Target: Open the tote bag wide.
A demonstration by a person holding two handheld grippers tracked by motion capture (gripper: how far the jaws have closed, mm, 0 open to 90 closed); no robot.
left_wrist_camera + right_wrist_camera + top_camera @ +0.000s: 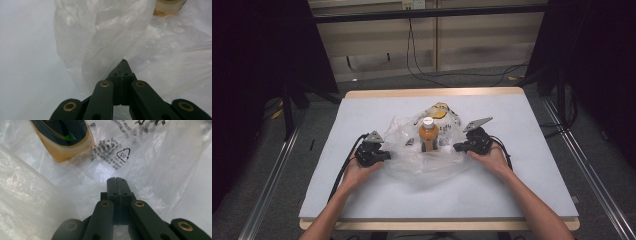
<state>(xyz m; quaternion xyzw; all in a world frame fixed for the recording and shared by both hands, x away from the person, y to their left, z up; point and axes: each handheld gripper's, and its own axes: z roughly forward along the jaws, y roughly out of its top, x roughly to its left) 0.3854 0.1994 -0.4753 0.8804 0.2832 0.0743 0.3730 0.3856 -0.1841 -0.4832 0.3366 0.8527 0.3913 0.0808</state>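
Forearms: we see the person's two forearms come in over the near edge of the bench (362, 200), one hand on each gripper.
Left gripper (384, 156): we find it at the left edge of the clear plastic bag (412, 160), pointing inward toward the middle of the bench.
Left fingers (123, 67): in the left gripper view they are pressed together, with a fold of the bag's film (105, 45) pinched at their tips.
Right gripper (457, 147): we see it at the bag's right edge, facing the left one across the bag.
Right fingers (117, 185): in the right gripper view they are pressed together too, the bag's film (150, 170) caught at the tips; black print and a recycling mark show on the film just beyond.
Bag: it lies crumpled and spread in the middle of the bench, between the two grippers.
Bottle (427, 134): we see it standing upright within the bag's folds, between the grippers; orange body, white cap, dark label. Its lower part also appears in the right gripper view (65, 140).
Yellow packet (439, 111): it lies just behind the bottle, at the far side of the bag.
Beyond the bench: cables trail over the floor (437, 77).
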